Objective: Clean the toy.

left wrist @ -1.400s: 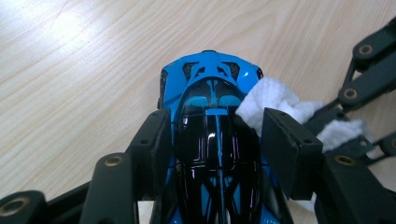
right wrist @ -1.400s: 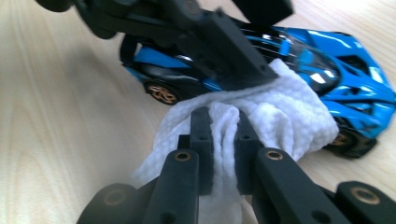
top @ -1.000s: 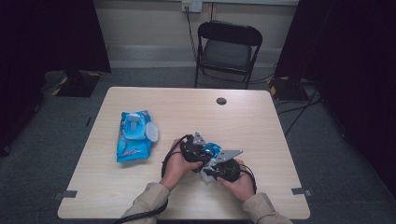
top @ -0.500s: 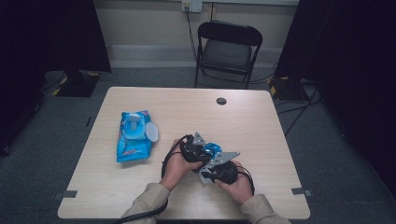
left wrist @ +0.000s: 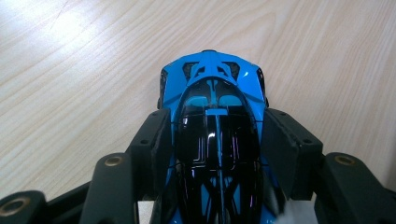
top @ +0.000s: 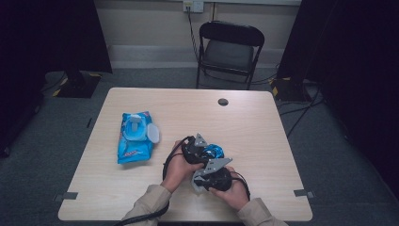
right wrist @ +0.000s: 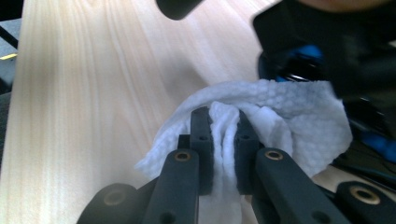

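A blue and black toy car (left wrist: 215, 135) sits between the pads of my left gripper (left wrist: 217, 140), which is shut on its sides just above the wooden table (left wrist: 84, 79). From above, the toy car (top: 214, 151) peeks out beside the left gripper (top: 197, 149) near the table's front middle. My right gripper (right wrist: 223, 135) is shut on a bunched white wipe (right wrist: 280, 126), whose loose part lies against the car's blue body (right wrist: 303, 53). In the high view the right gripper (top: 207, 176) sits just in front of the left one, the wipe (top: 196, 181) showing under it.
A blue pack of wet wipes (top: 134, 136) with its white lid flipped open lies on the left half of the table (top: 263, 122). A small dark disc (top: 223, 101) sits near the far edge. A black folding chair (top: 228, 47) stands beyond the table.
My right gripper with the wipe has shifted slightly along the car. The left gripper and the car have stayed put.
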